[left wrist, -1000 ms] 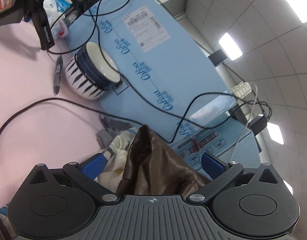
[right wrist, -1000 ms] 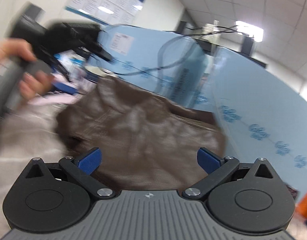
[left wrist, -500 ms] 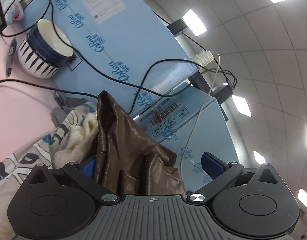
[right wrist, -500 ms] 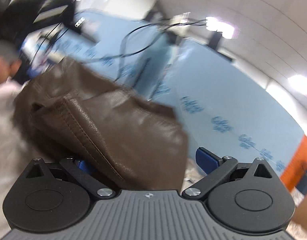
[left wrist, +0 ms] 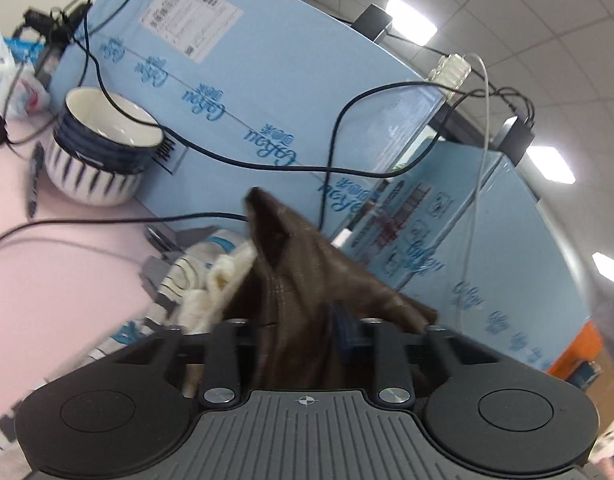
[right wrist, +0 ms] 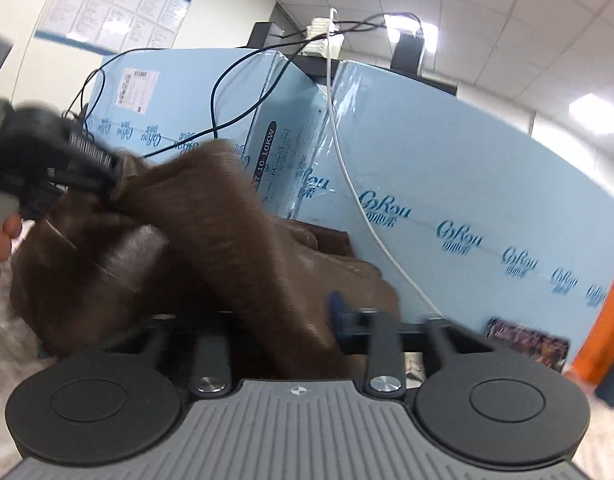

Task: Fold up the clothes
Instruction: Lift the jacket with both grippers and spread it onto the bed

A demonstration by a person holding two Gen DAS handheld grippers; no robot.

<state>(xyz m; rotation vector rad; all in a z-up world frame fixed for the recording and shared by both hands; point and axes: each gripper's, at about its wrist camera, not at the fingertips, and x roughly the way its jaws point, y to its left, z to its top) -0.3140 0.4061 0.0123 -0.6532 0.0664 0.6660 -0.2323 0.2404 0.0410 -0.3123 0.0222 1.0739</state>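
brown jacket (right wrist: 243, 248): leathery-looking thing, bunched up and lifted off the table, stretched between the two grippers in front of the blue boxes
left gripper (left wrist: 303, 332): fingers pulled in tight on a fold of the jacket, cloth rising to a peak right ahead of it
right gripper (right wrist: 295, 312): also clamped down on the jacket, brown fabric draped over and between its fingers
other clothes (left wrist: 211, 280): cream knit and a striped piece, heaped just left of the jacket on the pink table (left wrist: 59, 272)
bowl (left wrist: 103, 148): blue and white, against the box, with a pen (left wrist: 35, 184) beside it
blue boxes (right wrist: 447, 184): behind everything, black cables (left wrist: 335, 140) looping across them
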